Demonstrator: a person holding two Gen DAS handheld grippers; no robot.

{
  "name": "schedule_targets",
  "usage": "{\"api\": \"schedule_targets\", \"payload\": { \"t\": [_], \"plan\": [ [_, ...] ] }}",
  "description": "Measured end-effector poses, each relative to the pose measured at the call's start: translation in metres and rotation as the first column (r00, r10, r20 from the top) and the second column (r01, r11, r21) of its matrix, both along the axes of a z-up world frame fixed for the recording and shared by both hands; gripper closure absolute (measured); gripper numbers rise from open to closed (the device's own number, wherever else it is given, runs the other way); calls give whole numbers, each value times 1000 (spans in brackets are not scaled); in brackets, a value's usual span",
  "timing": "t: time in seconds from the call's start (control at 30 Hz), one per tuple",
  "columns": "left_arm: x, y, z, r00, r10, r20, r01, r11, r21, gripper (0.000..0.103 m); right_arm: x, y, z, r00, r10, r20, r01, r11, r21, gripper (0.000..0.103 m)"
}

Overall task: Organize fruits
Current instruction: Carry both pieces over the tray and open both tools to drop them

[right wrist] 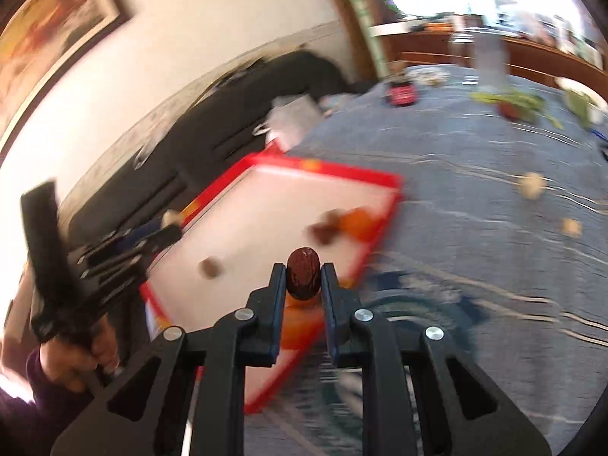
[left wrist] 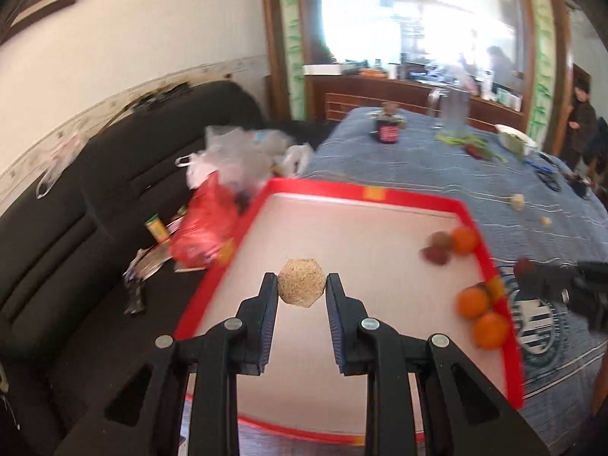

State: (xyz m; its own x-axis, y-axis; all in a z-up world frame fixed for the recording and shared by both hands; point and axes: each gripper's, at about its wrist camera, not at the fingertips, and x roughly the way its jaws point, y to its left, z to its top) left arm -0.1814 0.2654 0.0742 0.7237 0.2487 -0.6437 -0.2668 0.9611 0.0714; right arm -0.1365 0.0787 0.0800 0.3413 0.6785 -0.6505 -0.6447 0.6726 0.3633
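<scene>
My left gripper (left wrist: 301, 285) is shut on a tan, rough round fruit (left wrist: 301, 283), held above the white inside of a red-rimmed tray (left wrist: 364, 192). In the tray lie several oranges (left wrist: 473, 301) along the right rim and two dark reddish fruits (left wrist: 437, 254) beside another orange (left wrist: 464, 239). My right gripper (right wrist: 303, 279) is shut on a dark red-brown date (right wrist: 303, 278), near the tray's (right wrist: 323, 169) right rim. The left gripper (right wrist: 167, 224) shows blurred at the tray's left side in the right wrist view, and the right gripper (left wrist: 532, 271) shows dark at the right edge of the left wrist view.
The tray sits on a blue cloth (left wrist: 437, 167) with two more tan fruits (left wrist: 517, 201), a dark jar (left wrist: 387, 133), green vegetables (left wrist: 471, 143) and a white bowl (left wrist: 515, 137) further back. Plastic bags (left wrist: 235, 155) and clutter lie on a black sofa (left wrist: 95, 197) at the left.
</scene>
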Motion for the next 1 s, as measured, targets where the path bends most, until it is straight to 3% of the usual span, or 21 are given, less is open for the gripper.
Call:
{"api": "schedule_targets", "payload": {
  "t": [0.23, 0.47, 0.77, 1.0],
  "plan": [
    [-2, 21, -11, 1000, 15, -16, -15, 1000, -18, 78, -29, 57, -9, 991, 131, 30, -128, 988, -82, 83],
    [3, 25, -15, 999, 8, -31, -8, 1000, -9, 78, -28, 77, -21, 990, 139, 35, -134, 982, -135, 83],
    [9, 21, -25, 997, -12, -73, 12, 1000, -1, 78, -9, 79, -44, 995, 79, -52, -88, 980, -177, 82],
    [15, 20, -31, 995, -20, -101, 20, 1000, -3, 78, -14, 82, -45, 995, 96, -12, -96, 974, -205, 82]
  ]
}}
